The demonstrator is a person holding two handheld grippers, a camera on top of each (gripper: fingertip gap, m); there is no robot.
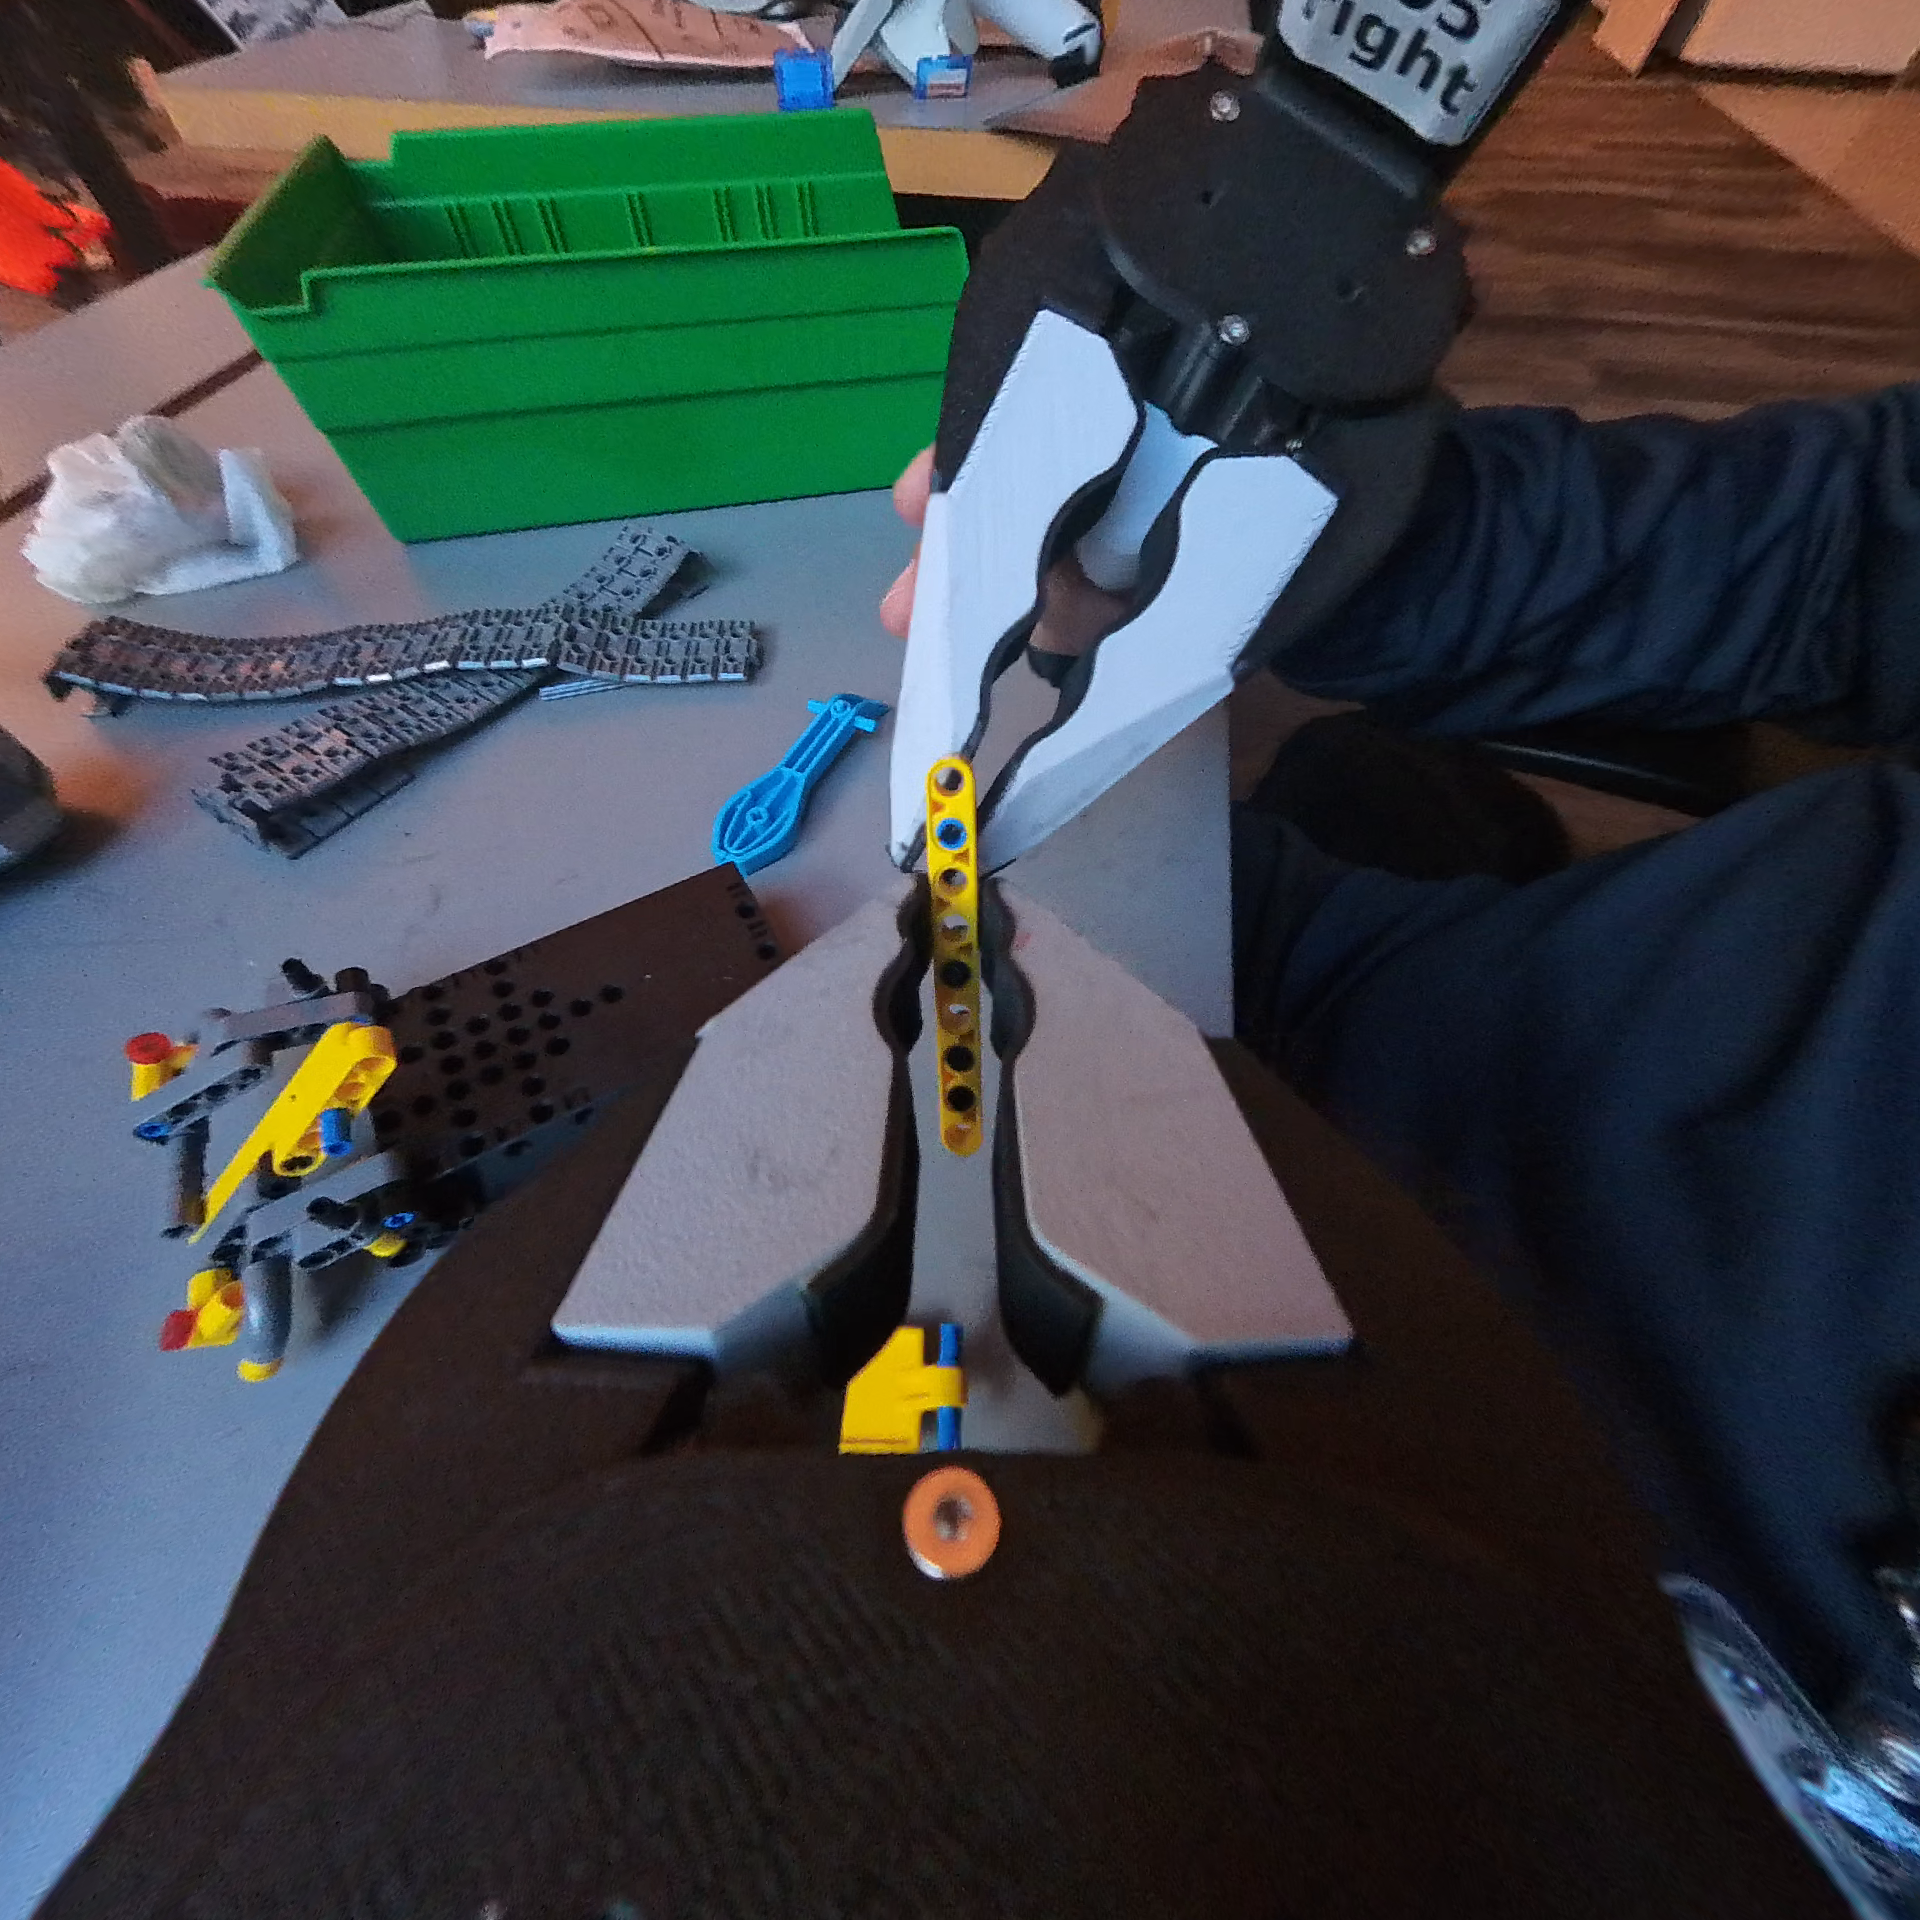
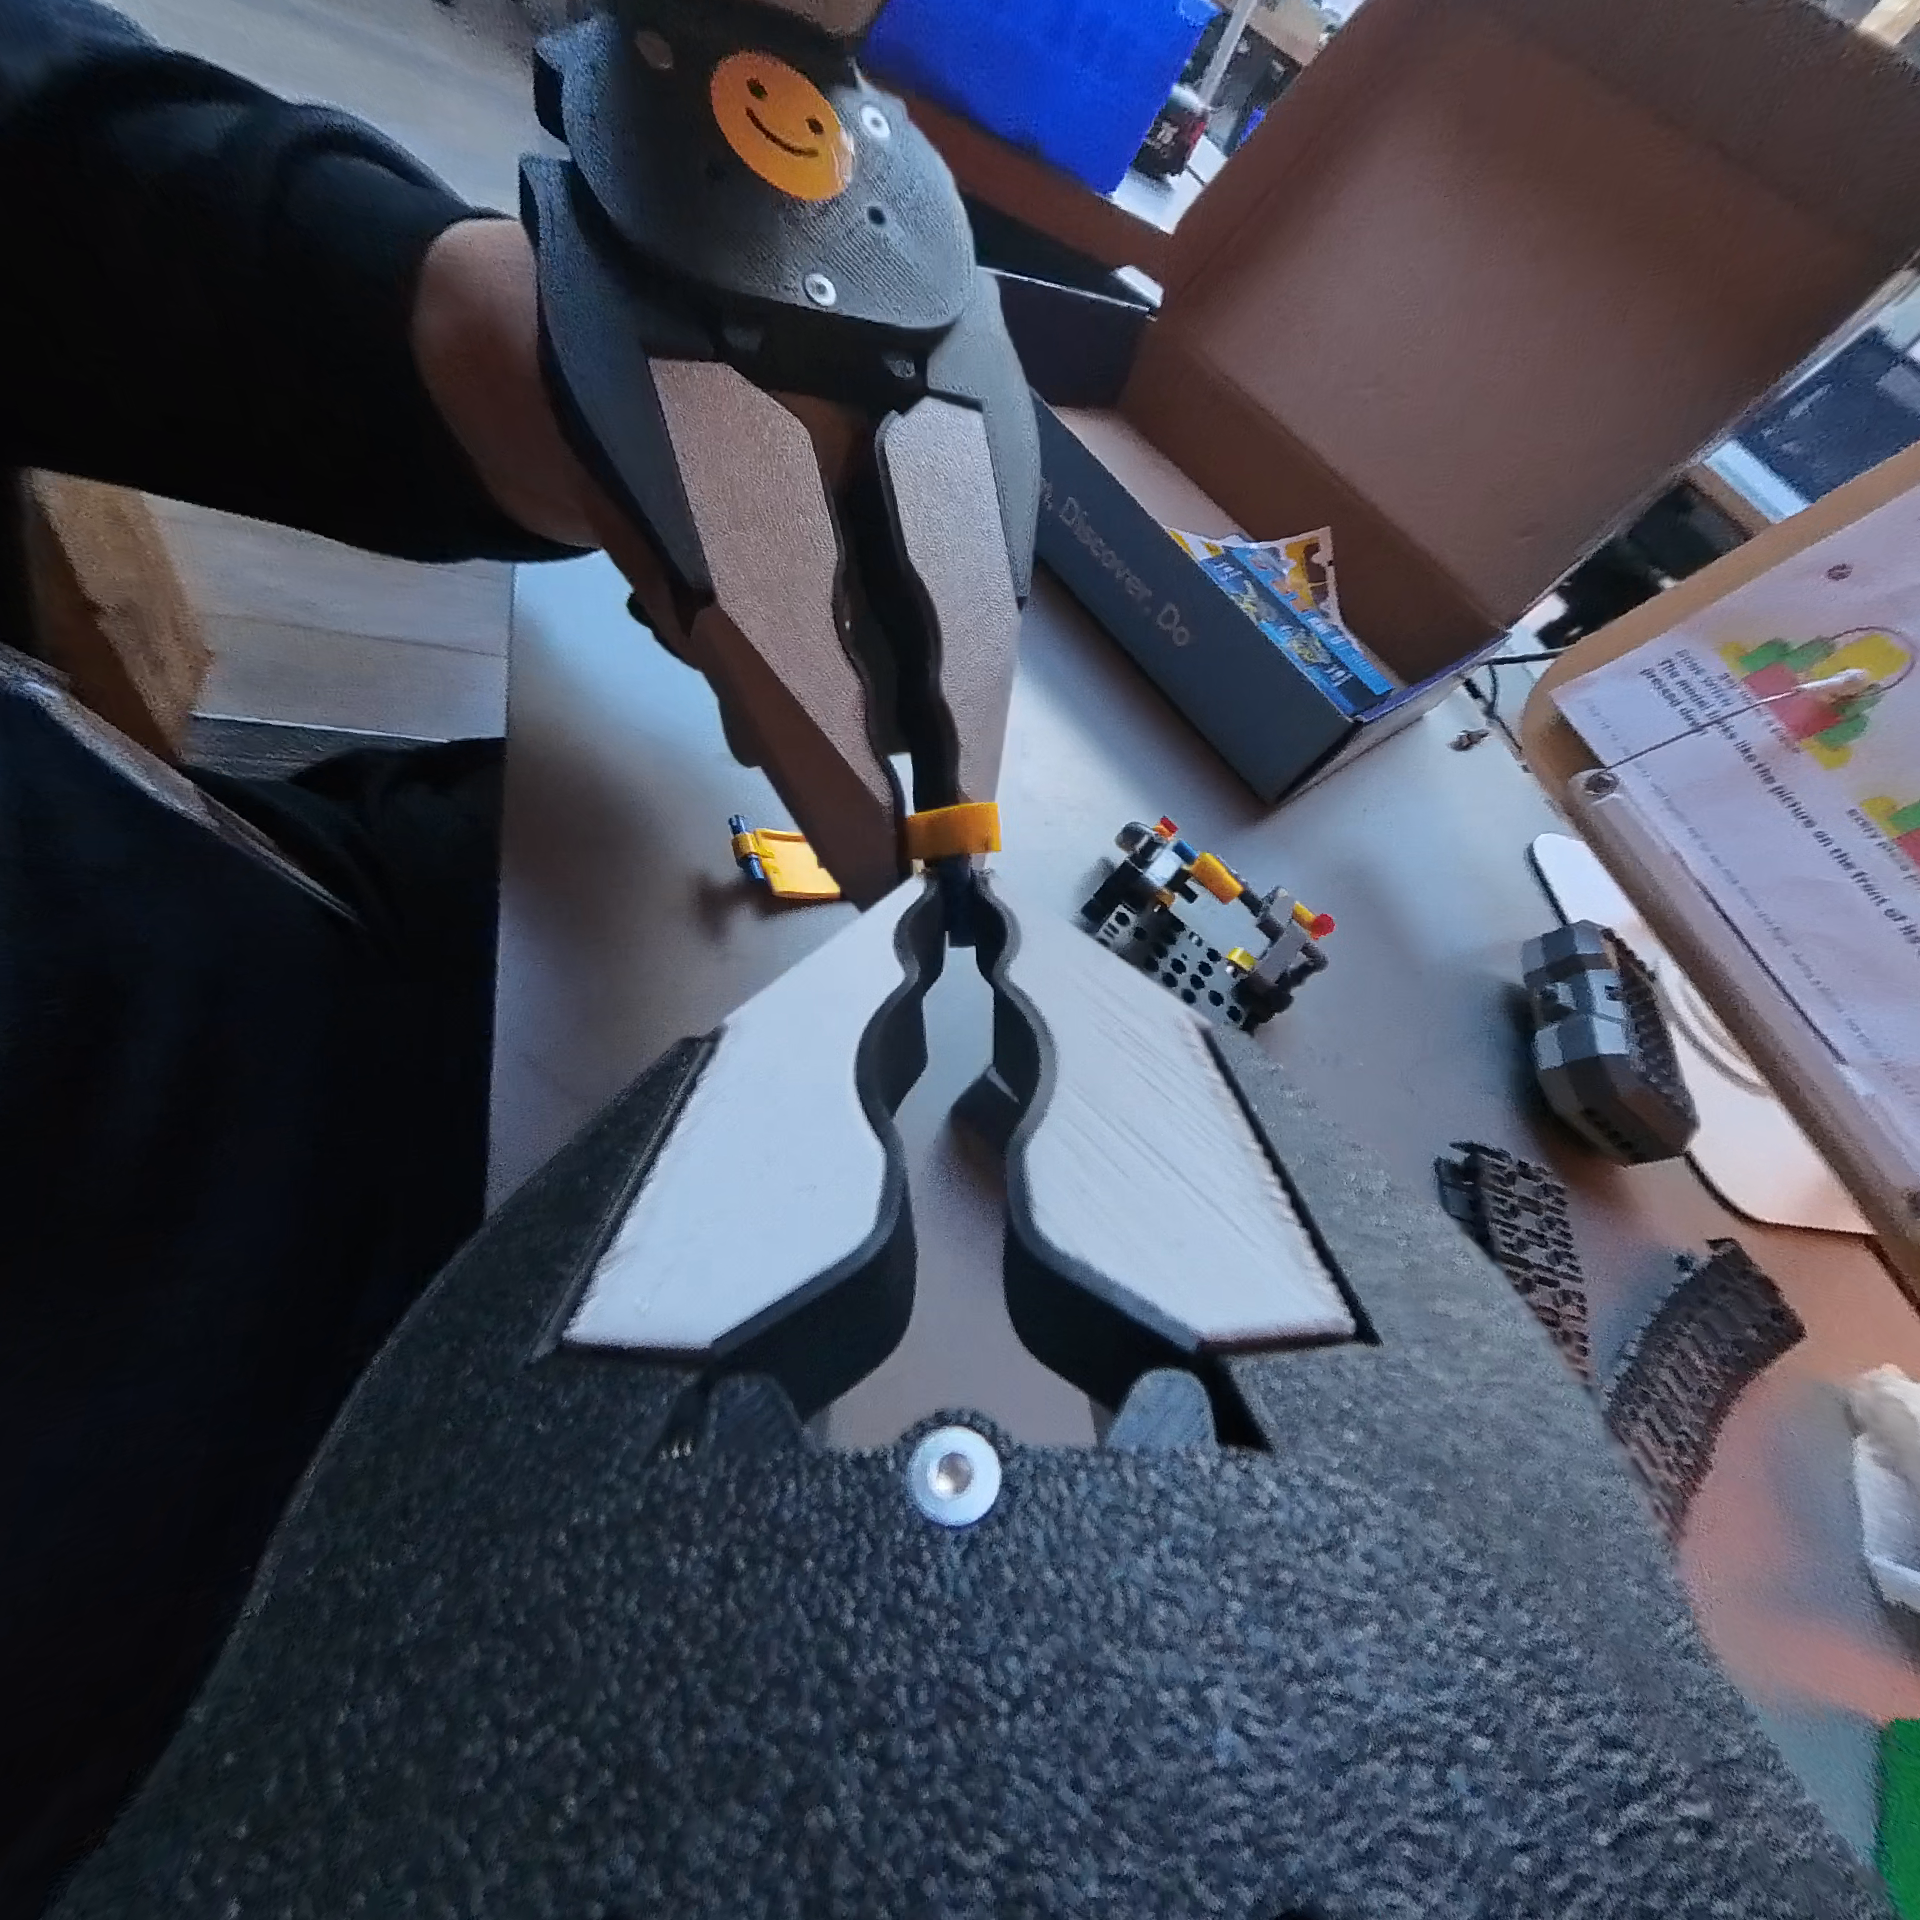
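Left wrist view shows a yellow holed beam (image 1: 954,956) standing on edge between the tips of two grippers above the grey desk (image 1: 582,831). The left gripper (image 1: 951,904) pinches the beam's middle, its jaws pressed against the sides. The right gripper (image 1: 951,857), held from the far side by a hand (image 1: 909,551) in a dark sleeve, closes its white fingertips on the beam's far end, near a blue pin (image 1: 951,832).

Seen in the right wrist view, the right gripper (image 2: 951,920) has its jaws nearly together on a dark piece, just under the beam (image 2: 951,828).

Beneath the left gripper a small yellow-and-blue piece (image 1: 902,1392) lies near the desk's front edge. A blue tool (image 1: 795,784) lies just left of the tips. Farther left sit a black holed plate (image 1: 540,1029) with a partly built model (image 1: 281,1143), black tread strips (image 1: 416,665), a green bin (image 1: 613,322) and crumpled white paper (image 1: 156,509).
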